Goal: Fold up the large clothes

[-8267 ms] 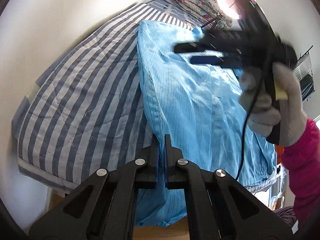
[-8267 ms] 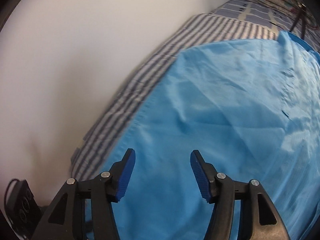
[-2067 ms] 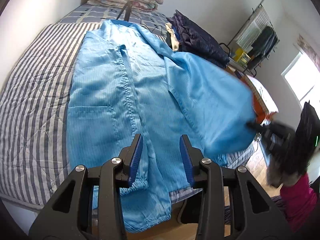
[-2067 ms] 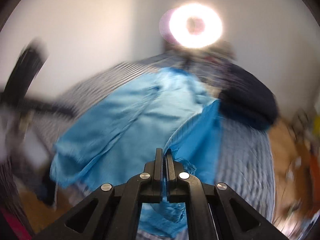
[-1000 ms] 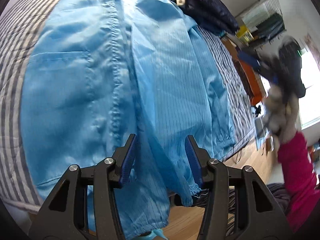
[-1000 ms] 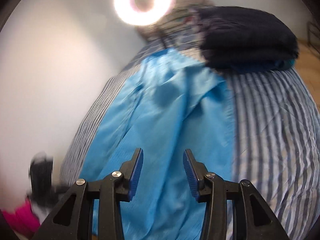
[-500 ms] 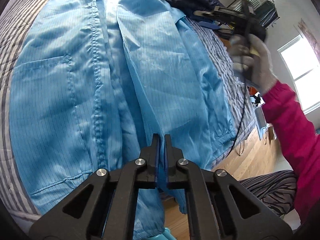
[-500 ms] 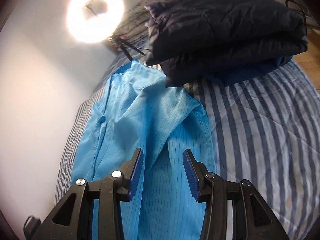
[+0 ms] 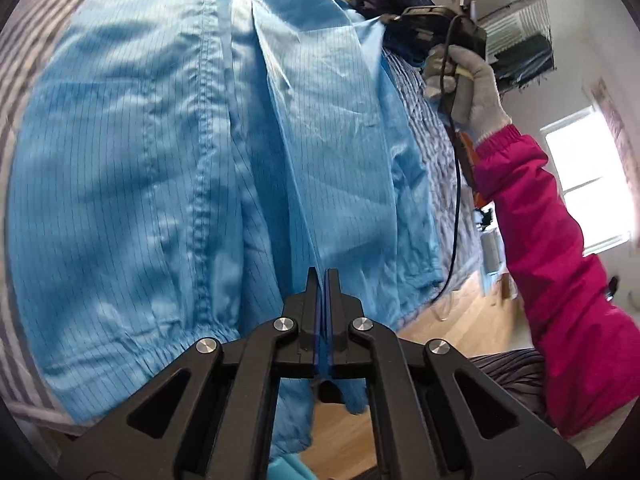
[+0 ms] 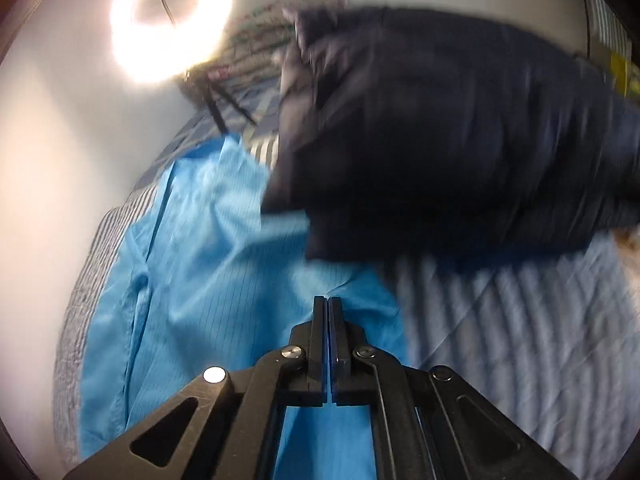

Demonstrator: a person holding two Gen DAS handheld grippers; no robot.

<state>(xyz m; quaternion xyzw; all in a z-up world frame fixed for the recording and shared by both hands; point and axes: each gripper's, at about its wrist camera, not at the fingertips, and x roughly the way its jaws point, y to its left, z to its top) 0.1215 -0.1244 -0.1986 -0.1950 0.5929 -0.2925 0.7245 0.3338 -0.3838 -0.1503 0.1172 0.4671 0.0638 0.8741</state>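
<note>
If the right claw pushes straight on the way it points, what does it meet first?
Probably the light blue pinstriped coat it already pinches; beyond that, the folded dark navy padded jacket, though blur makes depth uncertain.

Place: home bedroom.
Bed: blue-and-white striped quilt (image 10: 520, 344), under and right of the right tongs.
Clothing: folded dark navy padded jacket (image 10: 460, 132), ahead.
Floor: light wood boards (image 9: 472, 320), right of the left tongs.
Window: bright, daylit (image 9: 588, 184), far right.
Light: glowing ring lamp (image 10: 172, 20).

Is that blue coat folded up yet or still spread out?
Mostly spread: the blue coat lies flat along the bed, one side panel lifted.
</note>
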